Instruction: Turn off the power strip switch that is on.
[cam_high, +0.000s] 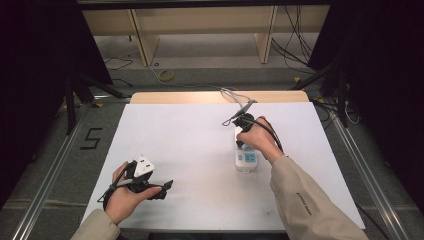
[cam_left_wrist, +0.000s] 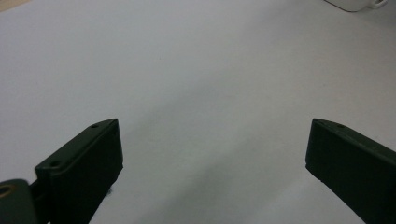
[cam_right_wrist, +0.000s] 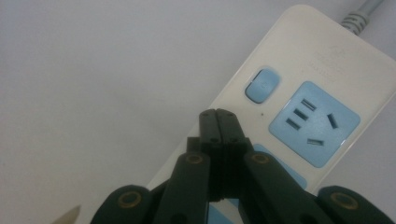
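From the high view, a white sheet covers the worktop (cam_high: 200, 130), and a white power strip (cam_high: 246, 159) with blue sockets lies on it, toward the right side. The right tool (cam_high: 243, 121) is held in the person's right hand (cam_high: 258, 138) just above the far end of the power strip, with its black cable looping over the wrist. The power strip's grey cord (cam_high: 231, 96) runs away from that end toward the back edge of the worktop. The left tool (cam_high: 167, 185) sits low at the near left in the left hand (cam_high: 125, 196), with a grey three-cornered plate on top, well apart from the power strip. From the left gripper view, the left tool (cam_left_wrist: 212, 140) has its two black jaws spread wide, with nothing between them but the plain white sheet. A small bit of the power strip (cam_left_wrist: 355, 3) peeks in at the top right corner, far off. From the right gripper view, the right tool (cam_right_wrist: 217, 114) has its two jaws pressed tight together and holds nothing. Its tip hangs right over the power strip (cam_right_wrist: 322, 60), just beside a small blue button (cam_right_wrist: 262, 85); I cannot tell if it touches the strip. A blue socket (cam_right_wrist: 315, 122) lies to the right of the tip, and the grey cord (cam_right_wrist: 362, 14) leaves the strip at the top right corner.
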